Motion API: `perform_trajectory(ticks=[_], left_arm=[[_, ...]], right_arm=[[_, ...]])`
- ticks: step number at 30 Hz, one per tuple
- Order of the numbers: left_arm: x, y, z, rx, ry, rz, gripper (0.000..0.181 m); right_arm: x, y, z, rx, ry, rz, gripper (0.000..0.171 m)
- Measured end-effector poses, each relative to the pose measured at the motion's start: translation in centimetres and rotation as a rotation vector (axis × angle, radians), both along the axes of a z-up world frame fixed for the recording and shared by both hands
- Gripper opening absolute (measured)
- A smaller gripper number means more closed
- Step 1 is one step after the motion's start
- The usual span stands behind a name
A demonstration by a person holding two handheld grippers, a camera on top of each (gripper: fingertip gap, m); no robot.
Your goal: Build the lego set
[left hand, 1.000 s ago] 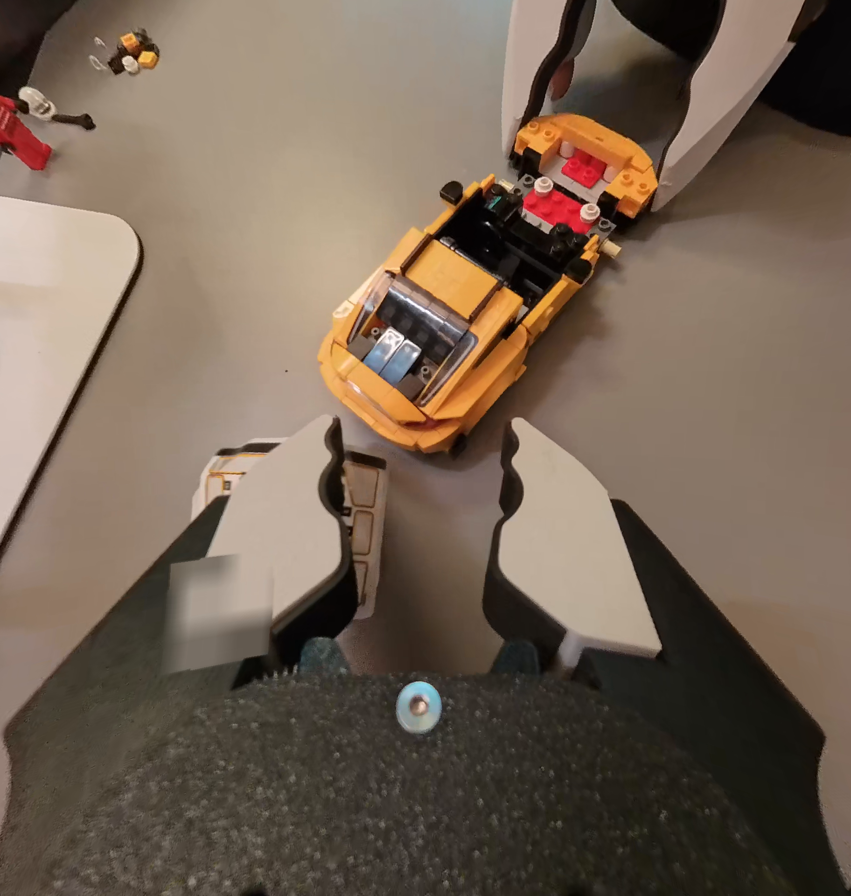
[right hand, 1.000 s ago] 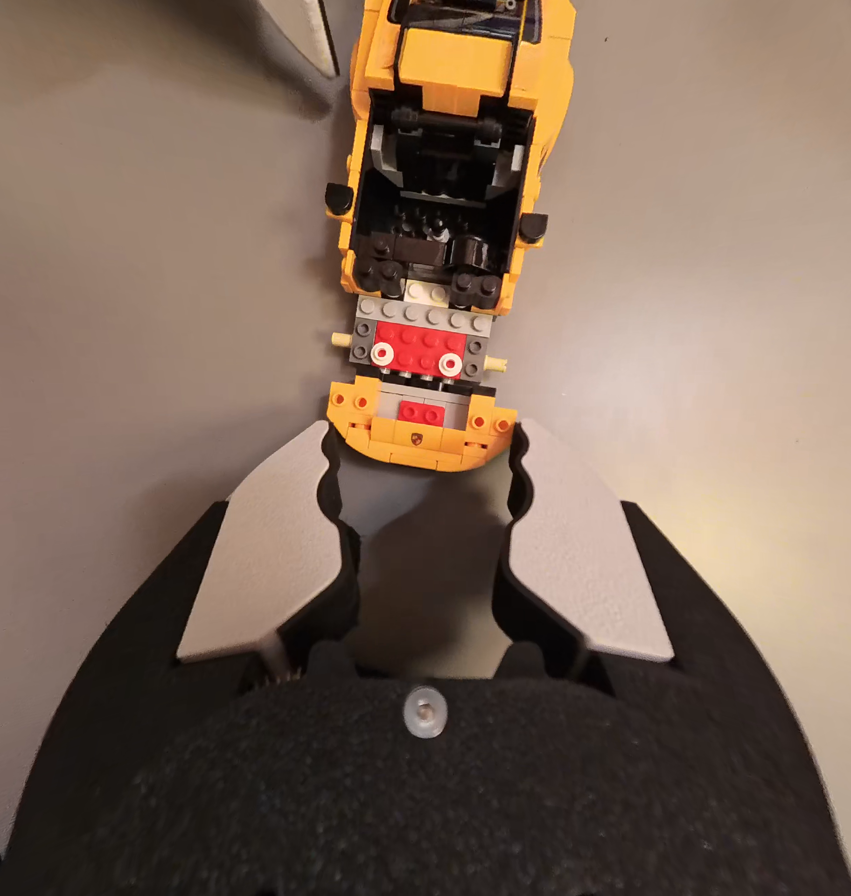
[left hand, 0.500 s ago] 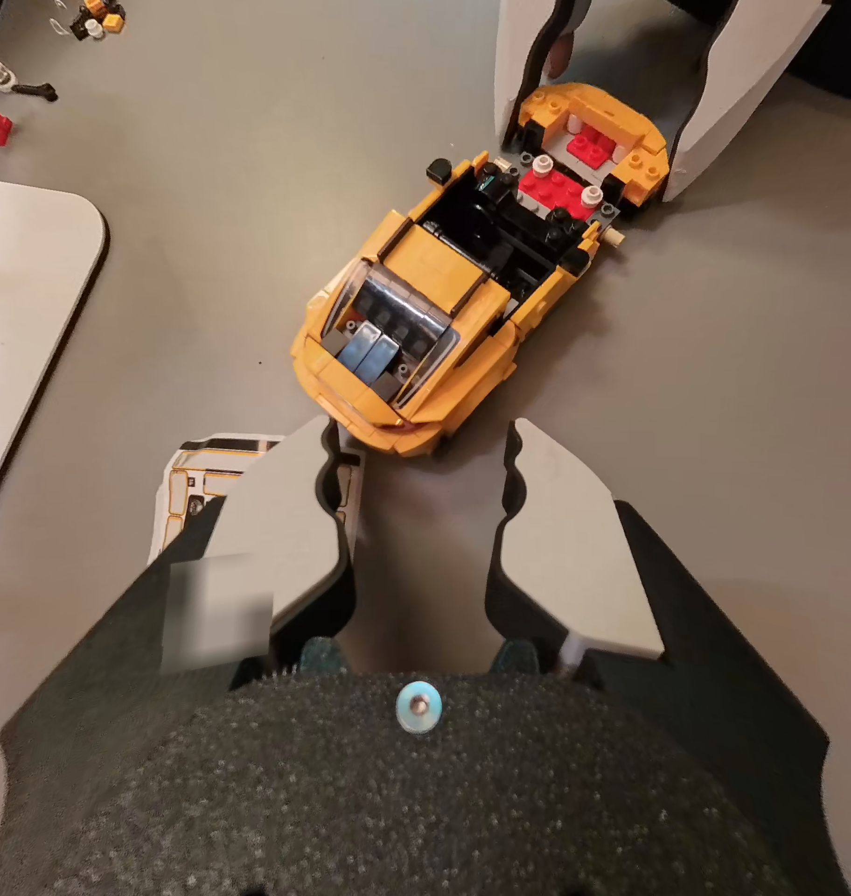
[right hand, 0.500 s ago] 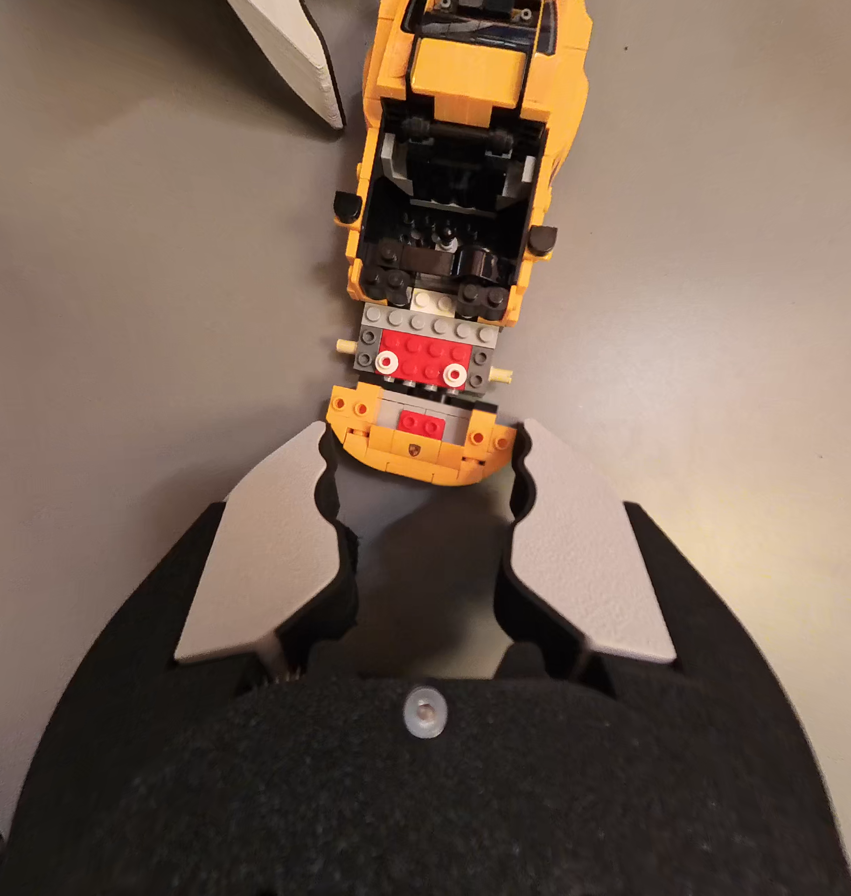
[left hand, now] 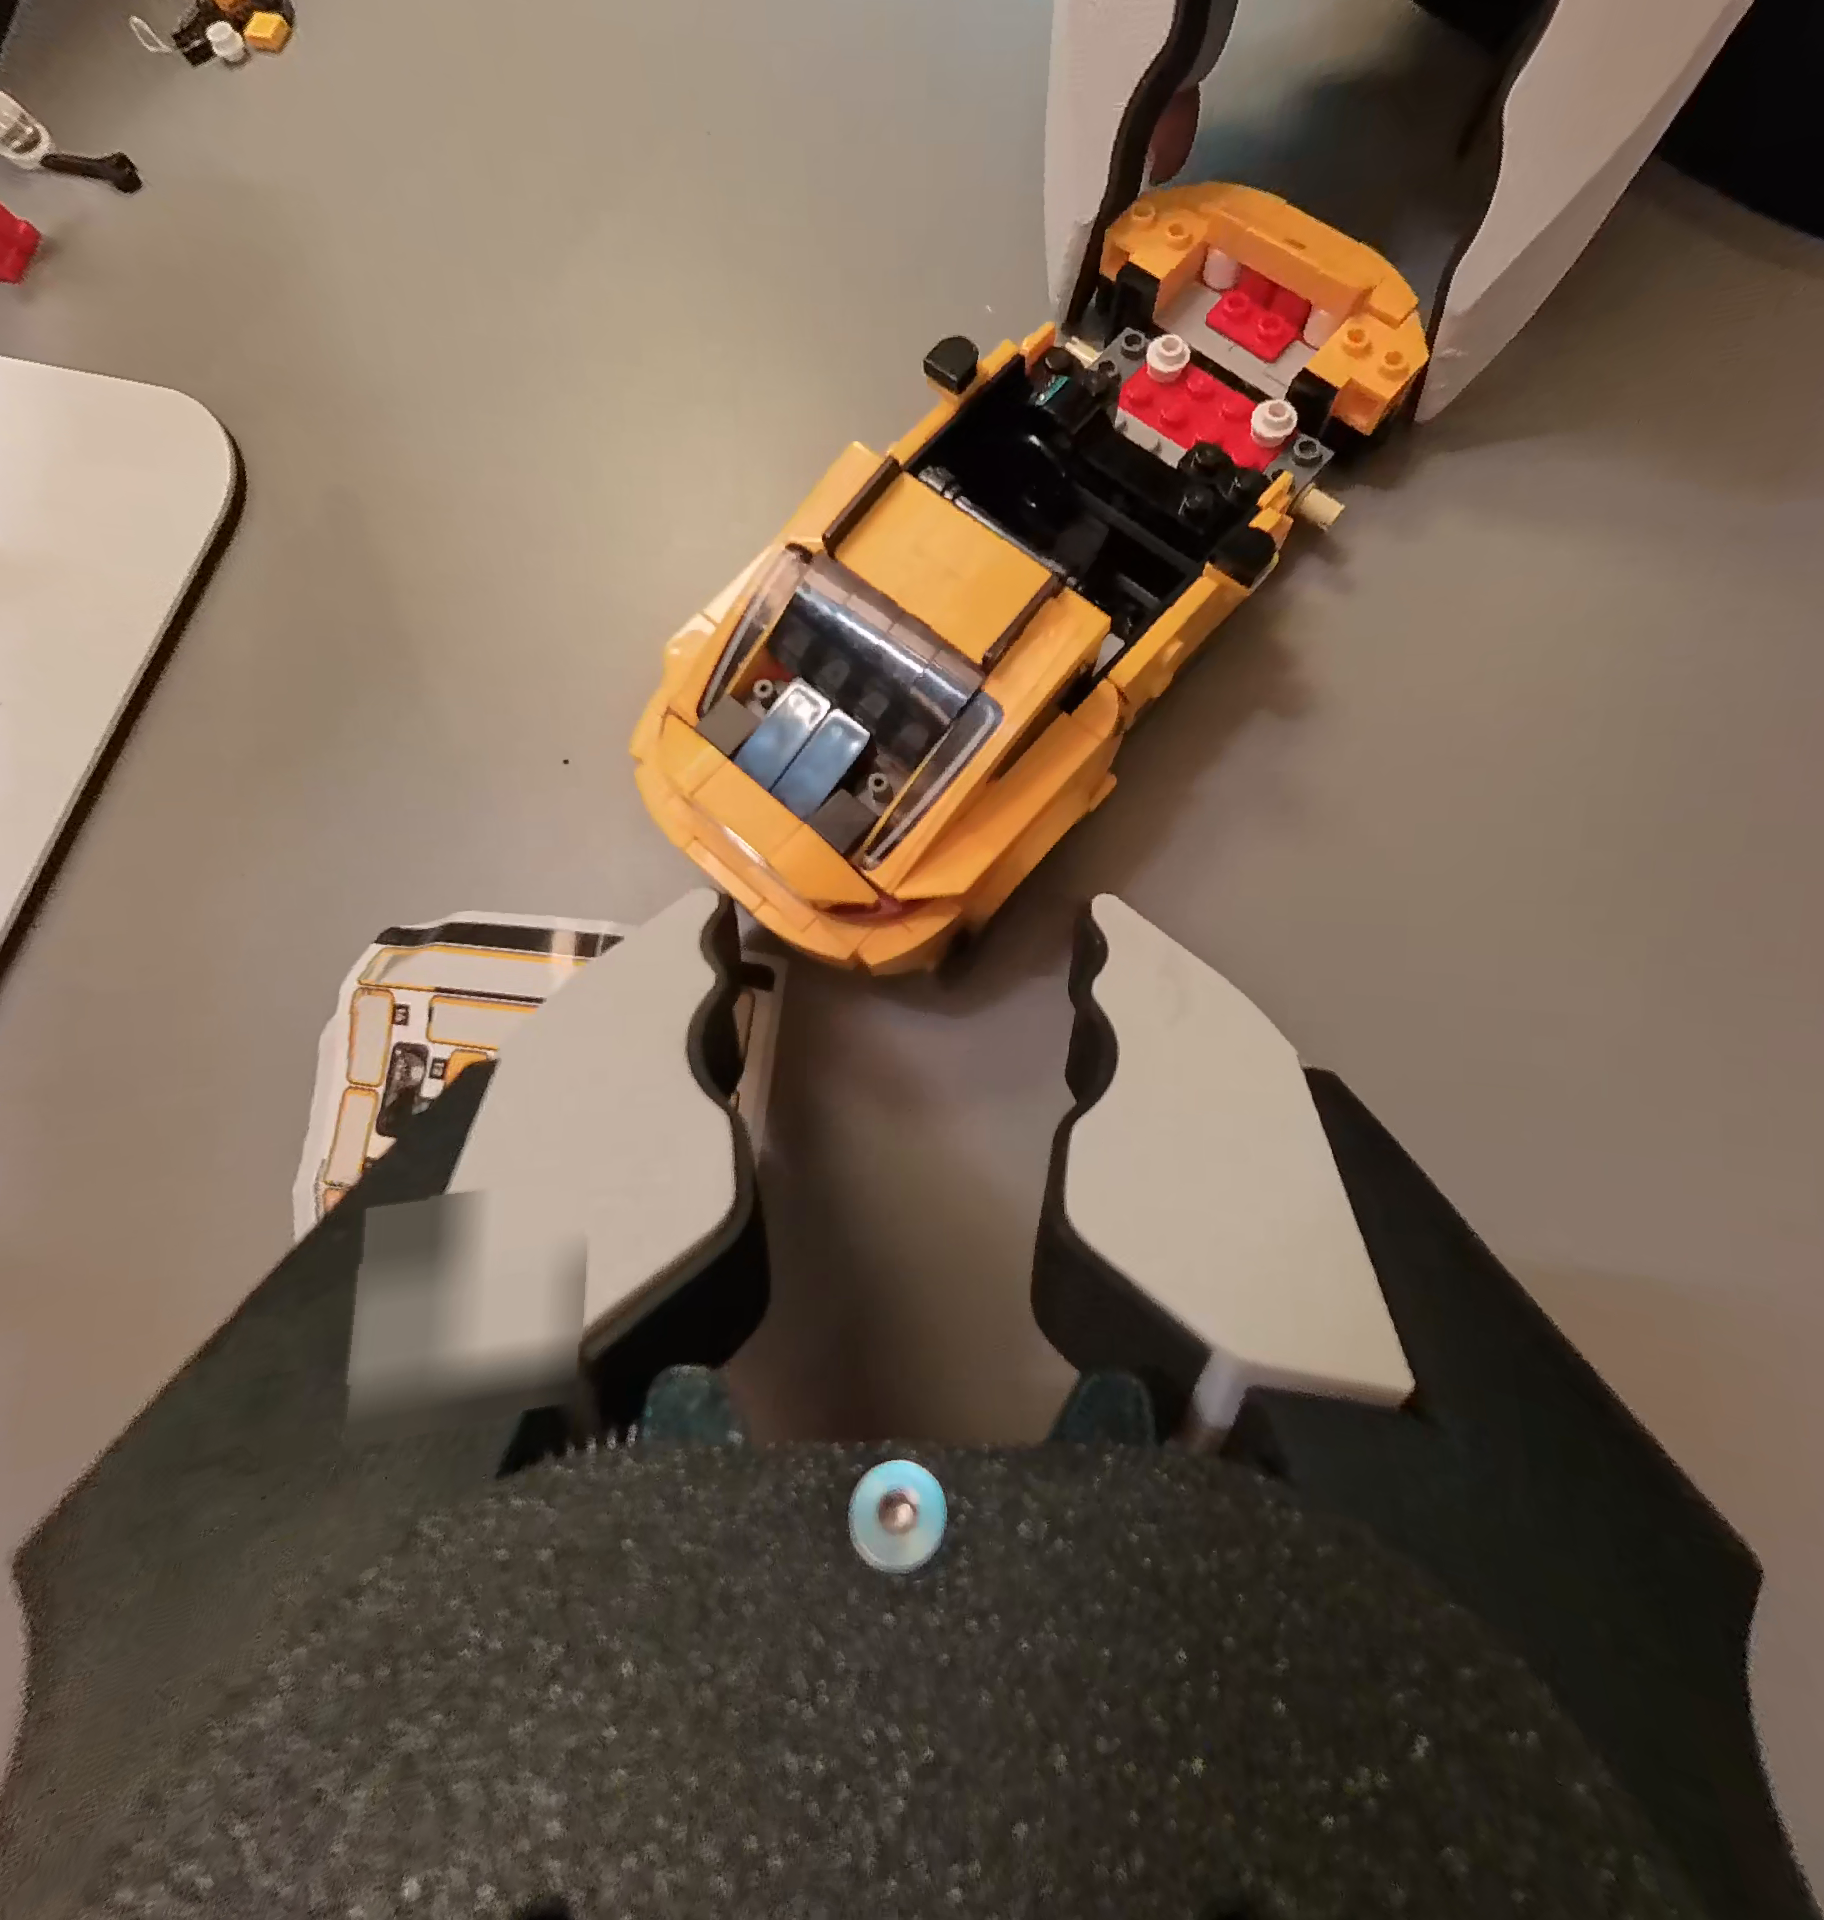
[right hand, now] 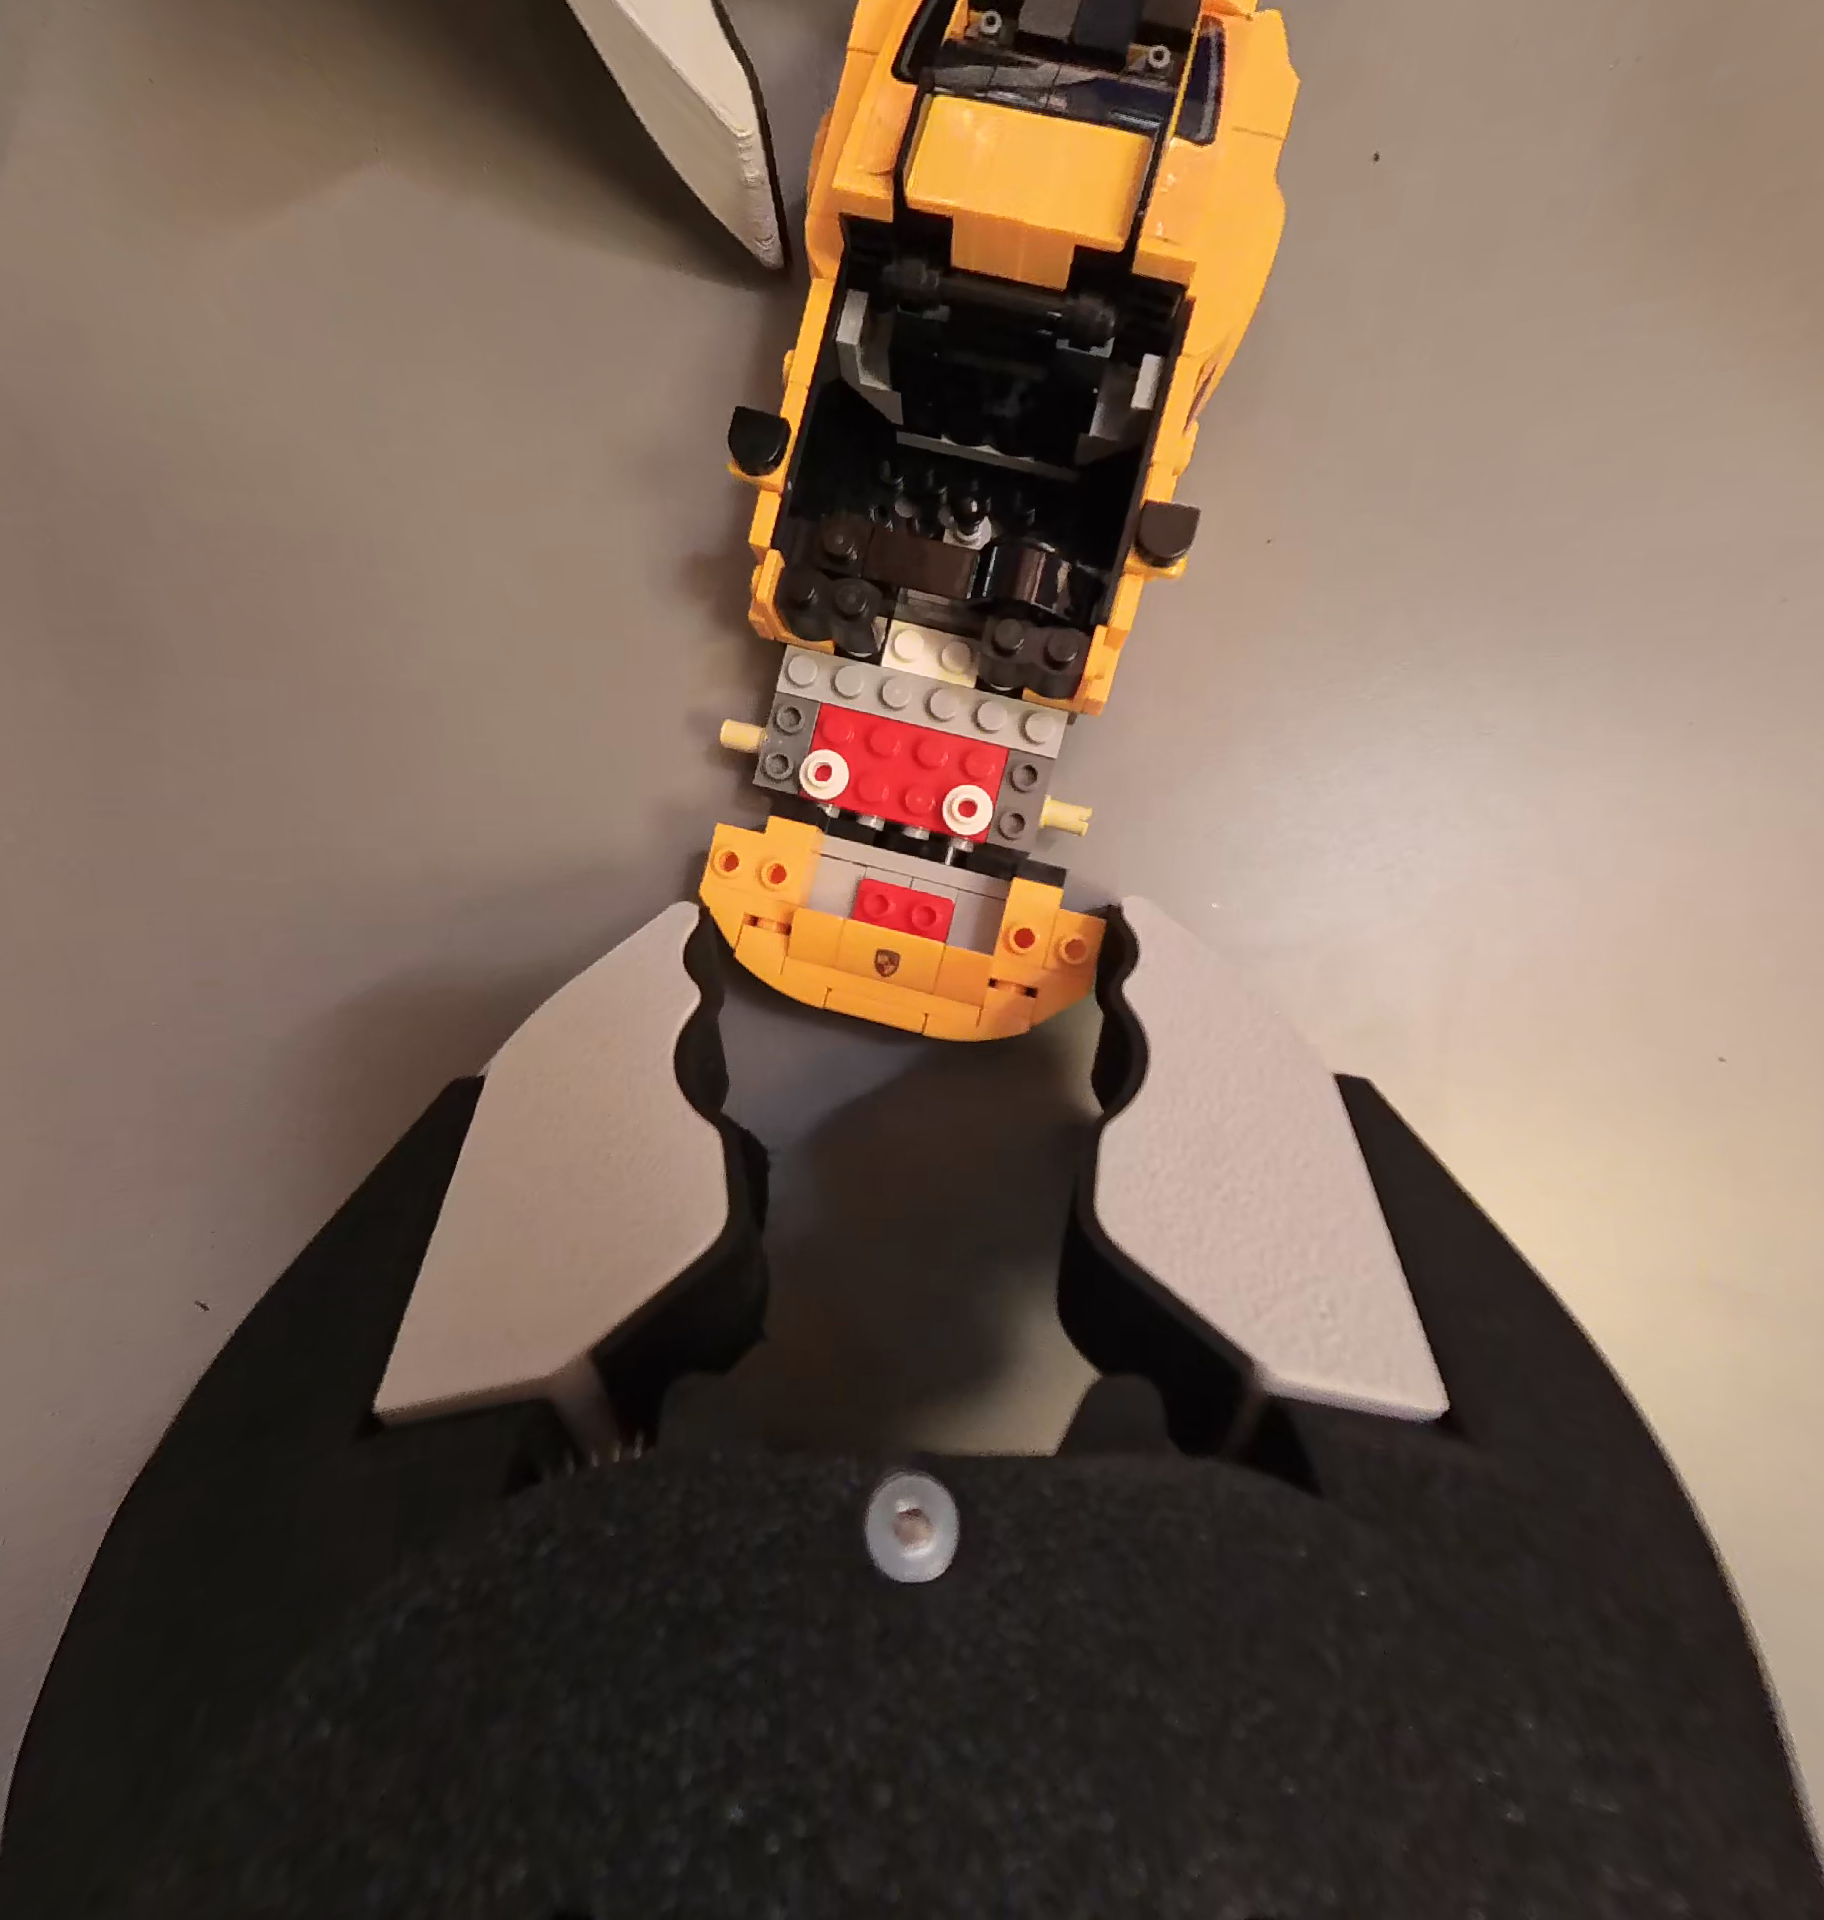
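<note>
Orange lego car (left hand: 949, 665) sits on the grey surface (left hand: 472, 520), body mostly built. Cockpit roofless, no wheels visible. Nose section (right hand: 903, 940) just beside the chassis studs, seemingly not seated. Your right gripper (right hand: 903, 925) brackets it, released. Left gripper (left hand: 892, 920) spread, empty, near the tail. Loose parts (left hand: 227, 31) remain.

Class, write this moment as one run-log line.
orange lego car on table, roof open | left gripper open at one end | right gripper open, straddling other end | nothing held
</note>
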State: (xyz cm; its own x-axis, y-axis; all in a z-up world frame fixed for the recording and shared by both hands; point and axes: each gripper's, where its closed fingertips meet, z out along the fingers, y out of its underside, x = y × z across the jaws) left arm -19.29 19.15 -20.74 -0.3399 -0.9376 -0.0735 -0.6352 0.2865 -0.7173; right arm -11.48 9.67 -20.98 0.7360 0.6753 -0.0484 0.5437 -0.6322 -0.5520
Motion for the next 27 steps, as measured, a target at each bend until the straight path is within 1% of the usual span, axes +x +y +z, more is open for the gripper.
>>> perform_trajectory(ticks=[12,17,23,27], left_arm=[[-0.2,0.3,0.1,0.002,-0.004,0.008,0.060],[-0.2,0.5,0.5,0.000,-0.018,0.013,0.060],[-0.2,0.4,1.2,-0.014,-0.050,0.002,0.061],[-0.3,0.7,1.7,0.010,-0.055,-0.022,0.064]], right_arm=[[0.1,0.1,0.0,0.021,-0.009,0.000,0.071],[0.4,0.1,0.3,0.033,-0.007,-0.010,0.075],[1.1,-0.4,1.0,0.068,-0.003,-0.058,0.079],[1.3,-1.3,1.3,0.094,-0.013,-0.097,0.079]])
